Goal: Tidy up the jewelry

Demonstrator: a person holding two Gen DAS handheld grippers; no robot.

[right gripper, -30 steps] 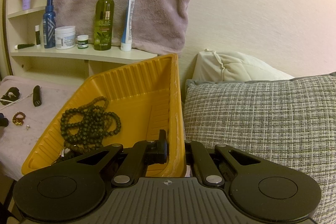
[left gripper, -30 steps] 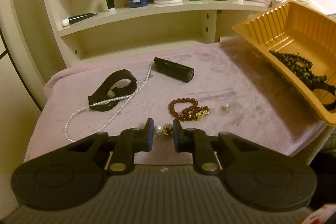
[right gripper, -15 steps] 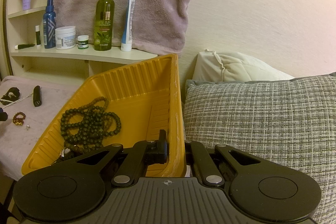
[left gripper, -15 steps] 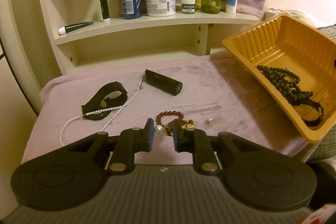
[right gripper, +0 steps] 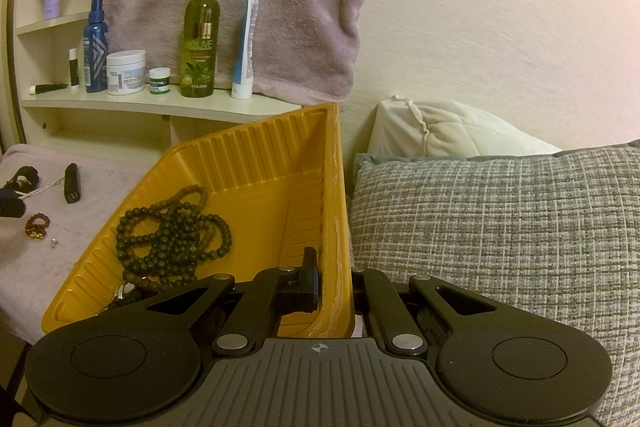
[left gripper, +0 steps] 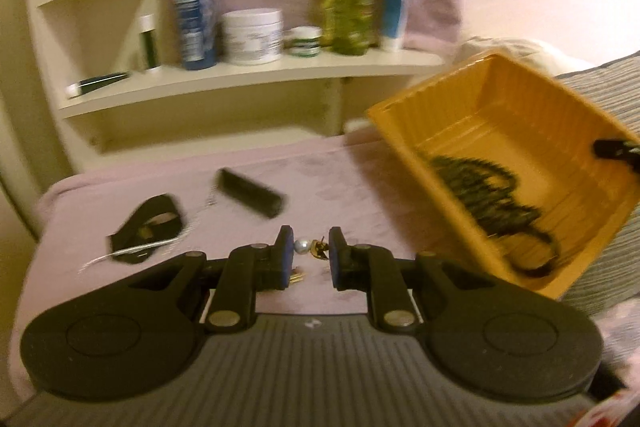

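My left gripper (left gripper: pixel 310 250) is shut on a pearl-and-gold earring (left gripper: pixel 310 248), held above the pink-covered table (left gripper: pixel 328 183). My right gripper (right gripper: pixel 334 269) is shut on the right wall of the tilted yellow tray (right gripper: pixel 256 163), which also shows in the left wrist view (left gripper: pixel 404 131). Dark green bead strands (right gripper: pixel 168 231) lie in the tray. On the table lie a red bead bracelet (right gripper: pixel 37 225), a pearl necklace (left gripper: pixel 136 247), a black strap (left gripper: pixel 146 225) and a black cylinder (left gripper: pixel 250 193).
A cream shelf (left gripper: pixel 256 75) behind the table carries bottles, jars and tubes. A grey woven cushion (right gripper: pixel 500 239) and a white pillow (right gripper: pixel 440 131) lie right of the tray. A small silver piece (right gripper: pixel 53 242) lies near the bracelet.
My left gripper has lifted and swung right toward the tray with the earring held; the view is blurred with motion. My right gripper and the tray have stayed still.
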